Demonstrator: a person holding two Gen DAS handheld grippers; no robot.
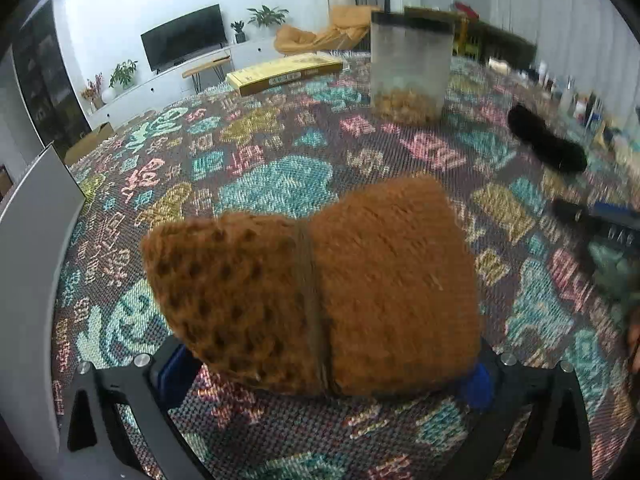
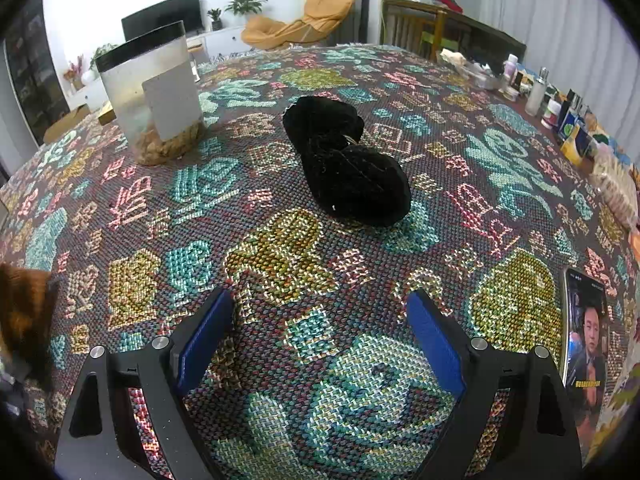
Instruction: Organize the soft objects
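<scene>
We read the job as barely under way. The clear canister [image 2: 154,96] with the dark rim stands upright at the far left of the bench [image 2: 500,208], and through its wall we see only a low layer of tan, lumpy pieces at the bottom — most of its height is empty. Whether it is the intended home for the soft things we can only suppose.

Two soft objects are out on the patterned cloth. The brown knitted bundle [image 1: 316,284], bound round its middle by a band, sits between the fingers of the left tool [image 1: 324,376]. That tool stands at its widest, and the bundle fills the gap from pad to pad; the blue pads show at both lower edges of the bundle, so we take it as held, though we cannot see how firmly the pads press. The view is smeared, which suggests the bundle is in transit, with the canister well ahead of it.

The black knitted bundle [image 2: 346,168] lies untouched in the middle of the bench, near the canister but apart from it. The right tool [image 2: 320,332] is wide open with nothing in it — only cloth shows between its blue pads — and the black bundle lies ahead of it.

So nothing in view is yet settled: the brown one has to be set down, the black one fetched.
</scene>
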